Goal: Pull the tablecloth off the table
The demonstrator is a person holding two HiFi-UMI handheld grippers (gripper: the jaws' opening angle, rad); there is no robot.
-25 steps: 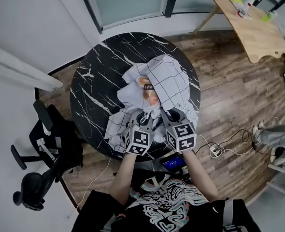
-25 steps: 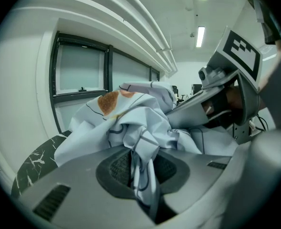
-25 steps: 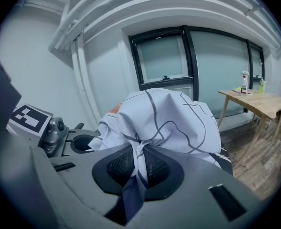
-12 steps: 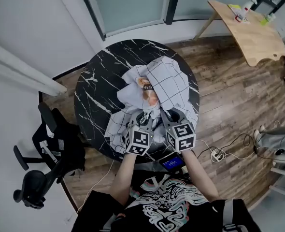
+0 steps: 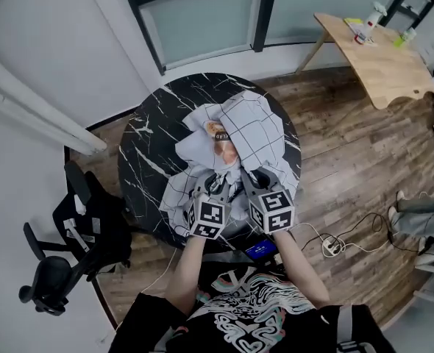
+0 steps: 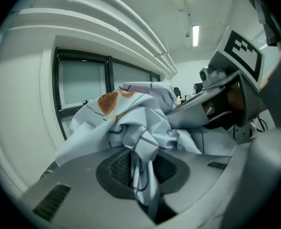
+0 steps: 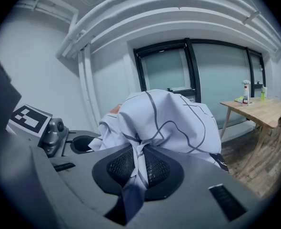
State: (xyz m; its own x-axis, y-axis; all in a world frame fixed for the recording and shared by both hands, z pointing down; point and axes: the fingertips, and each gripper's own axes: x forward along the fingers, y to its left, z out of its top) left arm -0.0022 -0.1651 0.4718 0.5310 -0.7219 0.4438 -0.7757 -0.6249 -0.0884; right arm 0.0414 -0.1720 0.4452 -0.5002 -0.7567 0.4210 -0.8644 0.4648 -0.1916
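Observation:
A white tablecloth (image 5: 257,134) with a dark grid pattern and an orange print lies bunched up on the round black marble table (image 5: 147,157). My left gripper (image 5: 212,186) is shut on a fold of the tablecloth (image 6: 143,149) at the table's near side. Beside it, my right gripper (image 5: 252,180) is shut on another fold of the tablecloth (image 7: 166,116). Cloth runs pinched between the black pads (image 7: 157,168) in both gripper views. Both grippers hold the cloth raised above the tabletop.
A black office chair (image 5: 73,234) stands at the left of the table. A wooden table (image 5: 382,54) with bottles is at the back right. A power strip and cables (image 5: 331,245) lie on the wooden floor at the right. Windows (image 5: 202,20) are behind the table.
Both grippers have risen together with the cloth still in them. The cloth is drawn closer together and more of the table's black top shows.

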